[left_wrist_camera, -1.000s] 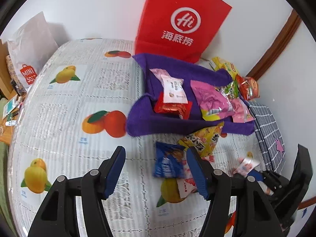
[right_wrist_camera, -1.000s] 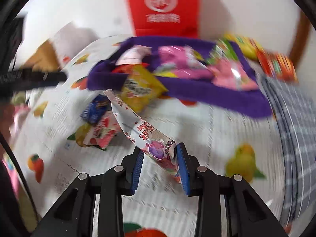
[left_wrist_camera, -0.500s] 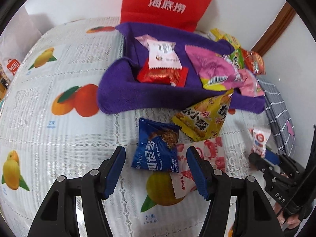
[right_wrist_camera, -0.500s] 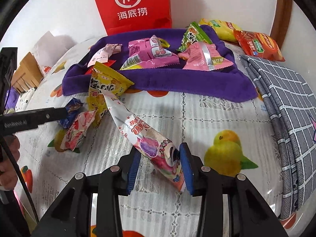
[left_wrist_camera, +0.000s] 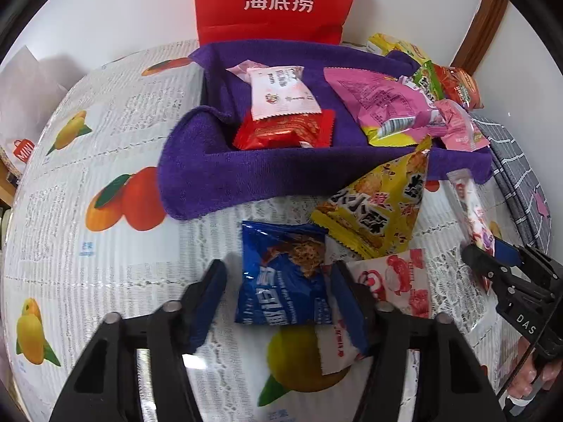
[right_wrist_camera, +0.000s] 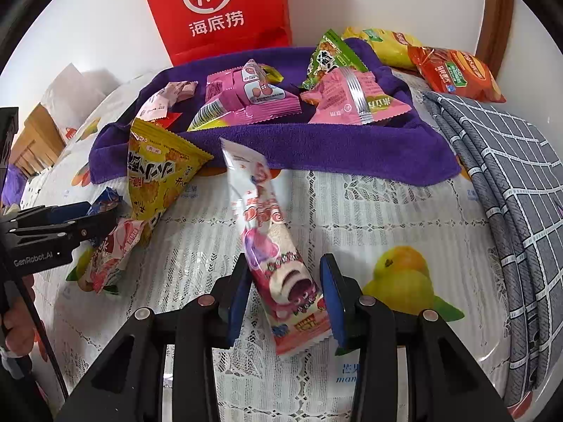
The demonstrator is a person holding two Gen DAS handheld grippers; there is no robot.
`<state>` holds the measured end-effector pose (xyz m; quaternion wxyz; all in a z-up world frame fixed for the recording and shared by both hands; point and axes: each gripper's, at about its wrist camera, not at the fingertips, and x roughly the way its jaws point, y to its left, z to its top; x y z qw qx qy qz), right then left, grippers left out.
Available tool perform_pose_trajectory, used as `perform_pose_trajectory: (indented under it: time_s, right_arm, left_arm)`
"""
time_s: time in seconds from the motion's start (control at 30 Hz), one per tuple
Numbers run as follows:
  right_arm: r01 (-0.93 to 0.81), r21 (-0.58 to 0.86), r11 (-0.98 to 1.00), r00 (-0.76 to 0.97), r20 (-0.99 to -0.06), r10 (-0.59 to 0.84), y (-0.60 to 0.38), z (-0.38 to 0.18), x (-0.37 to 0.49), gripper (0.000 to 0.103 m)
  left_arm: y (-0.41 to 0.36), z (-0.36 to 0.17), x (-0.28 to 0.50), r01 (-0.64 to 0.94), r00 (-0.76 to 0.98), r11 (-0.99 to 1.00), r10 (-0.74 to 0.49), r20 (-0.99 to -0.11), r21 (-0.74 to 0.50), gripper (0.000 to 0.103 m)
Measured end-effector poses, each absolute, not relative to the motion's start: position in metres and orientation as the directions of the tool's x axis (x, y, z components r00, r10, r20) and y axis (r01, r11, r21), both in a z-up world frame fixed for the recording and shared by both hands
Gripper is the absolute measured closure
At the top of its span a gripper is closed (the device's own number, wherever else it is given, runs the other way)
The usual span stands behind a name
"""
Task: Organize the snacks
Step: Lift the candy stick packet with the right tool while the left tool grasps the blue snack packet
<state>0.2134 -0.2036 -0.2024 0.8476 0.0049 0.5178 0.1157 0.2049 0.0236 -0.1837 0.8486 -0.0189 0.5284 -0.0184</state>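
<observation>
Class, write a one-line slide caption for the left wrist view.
Left gripper, jaws just closing, straddles a blue snack packet on the fruit-print tablecloth, before a purple towel tray of snacks.

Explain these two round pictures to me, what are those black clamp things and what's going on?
A person holds a clamp tool in each hand, and each tool carries a fisheye camera looking along its own jaws. One picture is from the left gripper. Its jaws have just been closing around a blue snack packet lying on the fruit-print tablecloth, but are not yet pinching it. The other is from the right gripper. Its jaws have just been opening slightly, yet they pinch a long pink snack packet, which is tilted. Behind lie a yellow packet, a purple cloth holding more snacks, and a red paper bag.
</observation>
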Motion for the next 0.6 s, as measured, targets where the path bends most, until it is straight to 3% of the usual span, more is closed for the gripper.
perform_pose_trajectory:
  time_s: [0.03,0.23,0.6]
  right_arm:
    - [-0.187,0.135,0.973,0.434,-0.878,0.205,-0.204,-0.202,0.214,0.063]
    - [-0.153,0.162,0.975,0.424,-0.880,0.213,-0.208,-0.197,0.214,0.078]
    - [-0.119,0.183,0.976,0.504,-0.835,0.218,-0.210,-0.144,0.200,0.078]
  left_arm:
    - [0.026,-0.183,0.205,0.005,0.441,0.999,-0.046,-0.896,-0.049,0.058]
    - [0.045,-0.174,0.199,-0.009,0.446,0.990,-0.122,-0.887,-0.140,0.062]
    - [0.056,-0.125,0.179,0.056,0.532,0.980,-0.190,-0.825,-0.190,0.062]
